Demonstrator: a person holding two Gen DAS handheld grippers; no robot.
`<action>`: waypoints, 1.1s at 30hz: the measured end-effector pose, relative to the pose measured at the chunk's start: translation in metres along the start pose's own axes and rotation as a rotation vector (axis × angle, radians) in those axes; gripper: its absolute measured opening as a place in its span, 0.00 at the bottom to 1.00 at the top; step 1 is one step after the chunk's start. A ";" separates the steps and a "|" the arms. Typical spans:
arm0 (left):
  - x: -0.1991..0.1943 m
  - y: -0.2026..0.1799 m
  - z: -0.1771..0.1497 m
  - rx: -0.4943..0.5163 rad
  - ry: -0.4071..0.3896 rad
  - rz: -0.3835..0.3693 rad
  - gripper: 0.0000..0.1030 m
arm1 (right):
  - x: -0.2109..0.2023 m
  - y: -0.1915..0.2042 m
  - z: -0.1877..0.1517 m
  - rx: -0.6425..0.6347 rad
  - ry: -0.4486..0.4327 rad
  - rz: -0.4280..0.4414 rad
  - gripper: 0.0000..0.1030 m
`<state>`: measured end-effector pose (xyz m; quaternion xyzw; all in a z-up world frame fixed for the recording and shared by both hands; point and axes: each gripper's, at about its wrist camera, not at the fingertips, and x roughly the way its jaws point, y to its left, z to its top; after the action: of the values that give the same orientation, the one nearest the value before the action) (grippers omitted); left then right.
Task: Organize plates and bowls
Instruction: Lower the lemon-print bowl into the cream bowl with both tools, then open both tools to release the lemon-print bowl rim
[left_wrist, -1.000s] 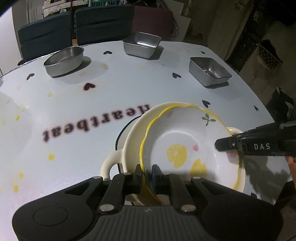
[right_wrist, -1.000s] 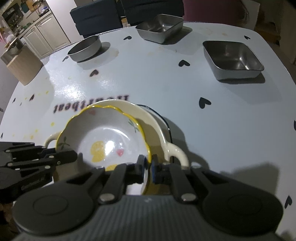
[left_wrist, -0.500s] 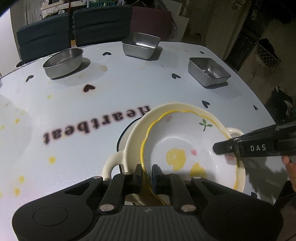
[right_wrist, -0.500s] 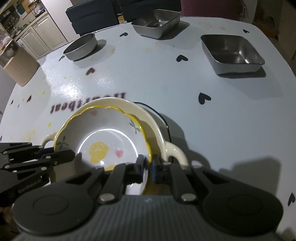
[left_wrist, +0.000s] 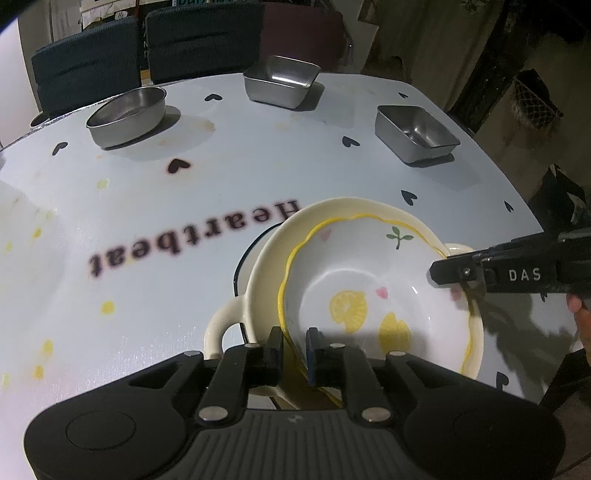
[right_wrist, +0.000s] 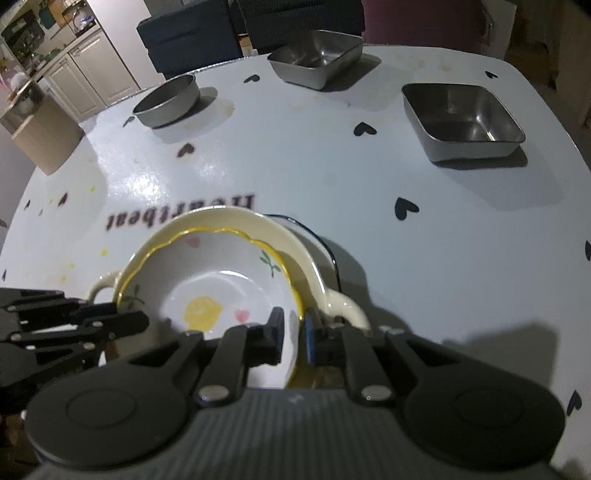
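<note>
The lemon-print bowl (left_wrist: 373, 291) sits nested in the cream two-handled dish (left_wrist: 266, 266) at the near middle of the table (left_wrist: 258, 177). The left gripper (left_wrist: 294, 349) and the right gripper (right_wrist: 294, 334) each straddle its yellow rim; both jaws are opening, with a small gap around the rim, so the grip is letting go. If one side frees later, the bowl may tilt or scrape the dish. The steel containers stand far away.
</note>
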<state>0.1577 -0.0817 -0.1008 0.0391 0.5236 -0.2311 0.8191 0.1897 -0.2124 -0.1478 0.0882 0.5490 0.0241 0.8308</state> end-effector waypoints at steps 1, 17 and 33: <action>-0.002 0.000 0.000 0.003 -0.009 0.003 0.18 | 0.000 0.000 0.000 -0.002 0.000 -0.001 0.14; -0.017 -0.006 0.000 0.025 -0.057 0.011 0.33 | -0.013 0.001 -0.004 -0.017 -0.018 0.013 0.15; -0.041 -0.027 0.022 0.006 -0.222 -0.018 0.91 | -0.073 -0.023 -0.002 -0.040 -0.266 0.053 0.65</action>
<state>0.1503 -0.0982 -0.0499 0.0113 0.4293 -0.2429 0.8698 0.1579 -0.2452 -0.0864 0.0883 0.4308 0.0451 0.8970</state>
